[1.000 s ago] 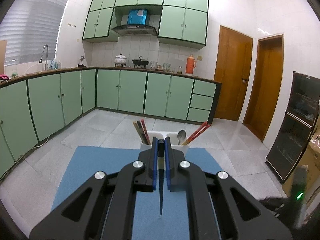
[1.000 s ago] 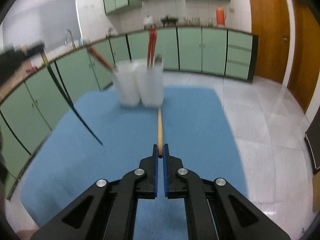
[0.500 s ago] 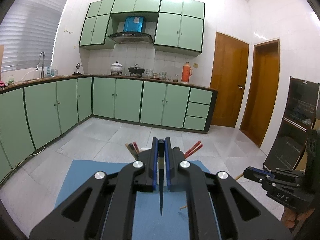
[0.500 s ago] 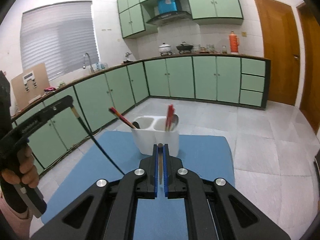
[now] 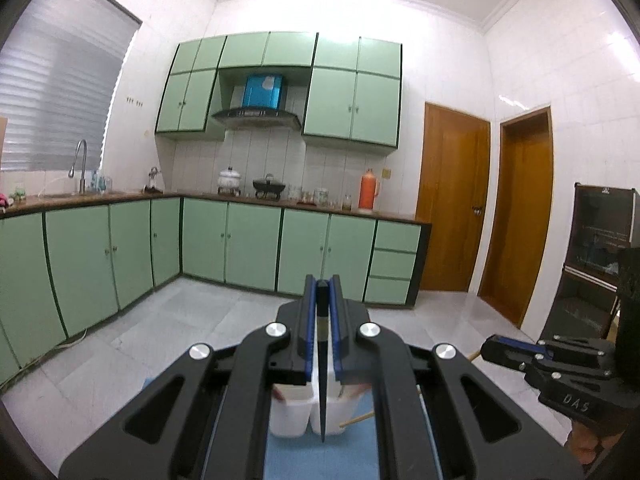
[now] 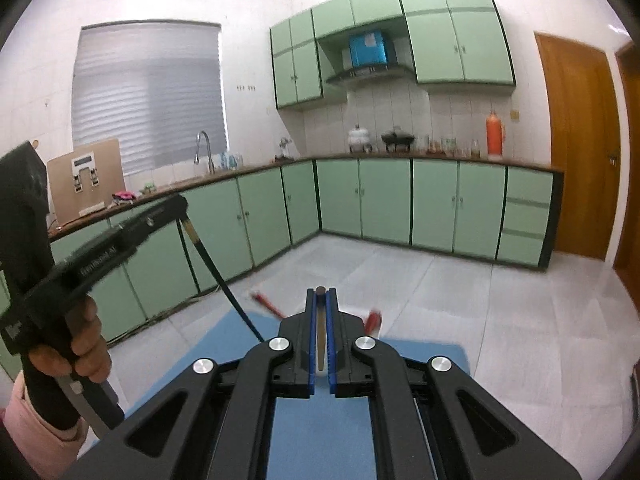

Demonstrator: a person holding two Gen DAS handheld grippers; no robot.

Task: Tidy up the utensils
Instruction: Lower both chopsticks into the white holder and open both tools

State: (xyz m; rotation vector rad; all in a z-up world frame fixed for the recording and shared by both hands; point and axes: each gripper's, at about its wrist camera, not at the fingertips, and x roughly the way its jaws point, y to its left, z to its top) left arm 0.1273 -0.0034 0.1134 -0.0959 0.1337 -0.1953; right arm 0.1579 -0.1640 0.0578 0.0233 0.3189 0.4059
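Observation:
My left gripper (image 5: pixel 321 300) is shut on a black chopstick (image 5: pixel 322 400) that hangs point down over the white two-cup utensil holder (image 5: pixel 290 414). My right gripper (image 6: pixel 320 308) is shut on a tan wooden chopstick (image 6: pixel 320 336), held upright. The right gripper also shows at the right of the left wrist view (image 5: pixel 520 354), with the tan stick's tip (image 5: pixel 356 419) by the holder. The left gripper and its black chopstick (image 6: pixel 218 272) show at the left of the right wrist view. Red utensil tips (image 6: pixel 266 304) poke up behind my right fingers; the holder is hidden there.
A blue mat (image 6: pixel 320 432) covers the table below both grippers. Green kitchen cabinets (image 5: pixel 248 252) line the far walls, with wooden doors (image 5: pixel 452 200) at the right and a dark cabinet (image 5: pixel 600 248) at the far right.
Both grippers have risen and tilted up, each still holding its chopstick. The holder has dropped low in the left wrist view and out of sight behind the fingers in the right wrist view.

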